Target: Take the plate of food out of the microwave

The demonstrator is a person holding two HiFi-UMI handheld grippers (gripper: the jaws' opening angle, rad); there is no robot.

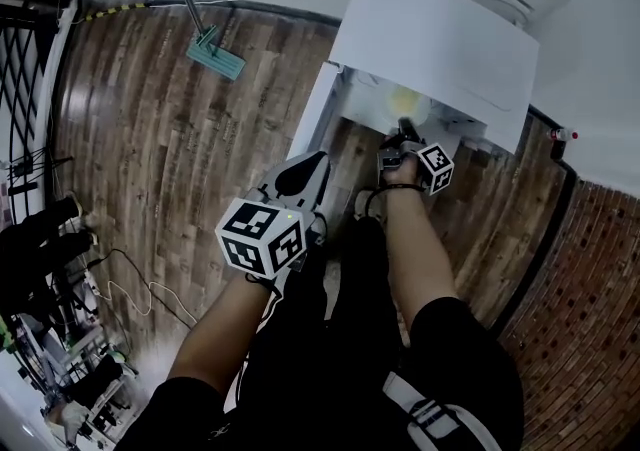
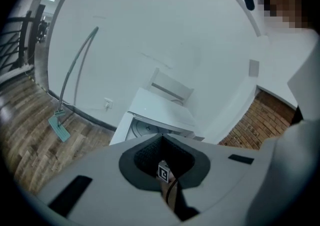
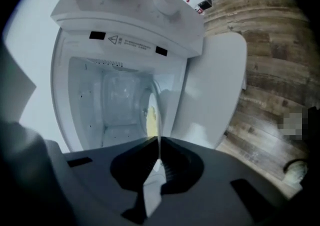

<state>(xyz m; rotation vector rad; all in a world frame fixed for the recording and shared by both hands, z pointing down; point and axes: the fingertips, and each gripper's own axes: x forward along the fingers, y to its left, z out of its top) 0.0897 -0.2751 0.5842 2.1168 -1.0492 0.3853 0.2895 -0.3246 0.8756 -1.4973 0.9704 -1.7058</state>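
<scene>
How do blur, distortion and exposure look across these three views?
Head view: sharp, though the white microwave nearly washes out. Left gripper view: heavy fisheye bows the mop handle, corners dark. Right gripper view: black corners, the plate soft edge-on.

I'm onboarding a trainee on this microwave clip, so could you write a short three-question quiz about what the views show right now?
1. True or false: the door of the microwave is shut.
2. What is the right gripper shut on? A) a mop handle B) the rim of the plate C) a knob
3. Fill in: the left gripper, held back from the microwave, holds ____.
Key: 1 false, the door stands open. 2 B; the plate carries yellow food. 3 nothing; its jaws are together.
</scene>
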